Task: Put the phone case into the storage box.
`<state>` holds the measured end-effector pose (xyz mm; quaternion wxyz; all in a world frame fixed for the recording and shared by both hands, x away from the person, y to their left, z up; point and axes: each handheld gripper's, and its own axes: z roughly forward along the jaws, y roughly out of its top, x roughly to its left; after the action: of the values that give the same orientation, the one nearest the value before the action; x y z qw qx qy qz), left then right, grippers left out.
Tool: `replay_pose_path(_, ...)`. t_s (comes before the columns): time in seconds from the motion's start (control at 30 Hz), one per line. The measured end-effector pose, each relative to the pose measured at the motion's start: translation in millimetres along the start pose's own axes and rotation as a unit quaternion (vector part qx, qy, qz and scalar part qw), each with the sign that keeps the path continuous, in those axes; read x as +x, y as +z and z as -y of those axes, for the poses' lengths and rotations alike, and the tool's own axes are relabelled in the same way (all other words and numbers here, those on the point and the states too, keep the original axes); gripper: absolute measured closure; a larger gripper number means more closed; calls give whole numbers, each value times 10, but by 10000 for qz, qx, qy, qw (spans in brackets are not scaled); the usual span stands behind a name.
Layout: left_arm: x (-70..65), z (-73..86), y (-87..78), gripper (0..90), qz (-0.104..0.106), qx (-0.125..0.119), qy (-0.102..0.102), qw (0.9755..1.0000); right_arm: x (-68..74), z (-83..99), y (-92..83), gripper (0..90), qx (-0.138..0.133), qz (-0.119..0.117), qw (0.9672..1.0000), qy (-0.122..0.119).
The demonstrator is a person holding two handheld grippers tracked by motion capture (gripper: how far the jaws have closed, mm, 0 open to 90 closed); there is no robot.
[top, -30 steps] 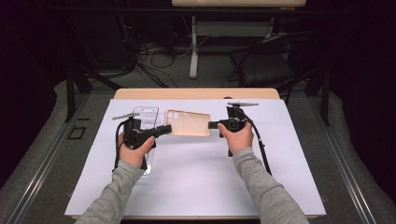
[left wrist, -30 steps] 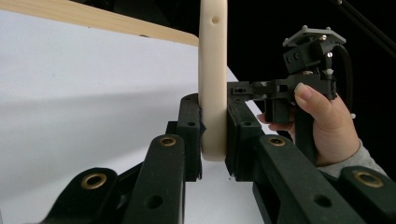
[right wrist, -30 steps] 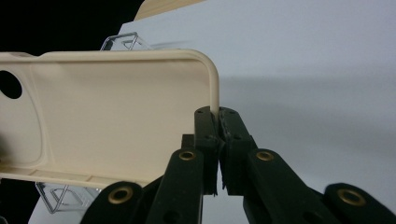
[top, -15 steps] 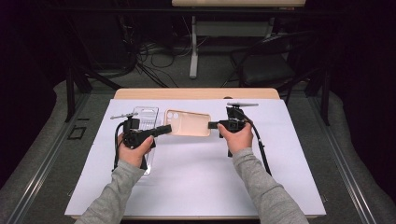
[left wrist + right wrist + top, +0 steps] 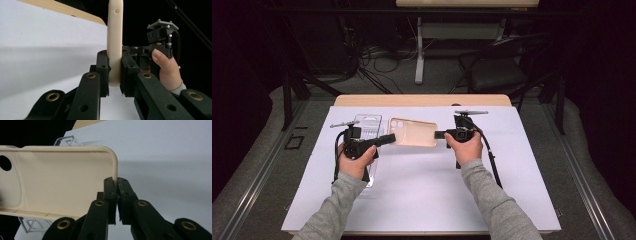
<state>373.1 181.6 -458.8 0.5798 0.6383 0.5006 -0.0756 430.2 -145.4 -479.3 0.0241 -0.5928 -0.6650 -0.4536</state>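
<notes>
A beige phone case [image 5: 414,132] hangs level above the white table sheet [image 5: 422,190], held between both grippers. My left gripper [image 5: 389,138] is shut on its left end, near the camera cut-out. My right gripper [image 5: 438,134] is shut on its right end. In the left gripper view the case [image 5: 115,37] stands edge-on between the pads of my left gripper [image 5: 114,72], with the other hand and its gripper [image 5: 140,51] beyond. In the right gripper view the case's hollow inside [image 5: 62,180] faces the camera, and my right gripper [image 5: 116,185] pinches its corner rim.
A clear plastic package [image 5: 368,124] lies on the sheet behind and under the left hand, and shows behind the case [image 5: 65,141] too. The wooden table edge [image 5: 422,100] runs along the back. A chair [image 5: 497,70] and floor cables [image 5: 377,70] lie beyond it.
</notes>
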Motion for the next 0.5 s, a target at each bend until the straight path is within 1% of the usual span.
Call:
replay_pose_path(0.37,8,-2,-6,801,-17,-40,-45,10000,5,0,4,850,4,-36,10000,-4)
replay_pose_path(0.5,7,-3,-12,801,-61,-60,-17,10000,6,0,3,831,-10,-52,10000,-18)
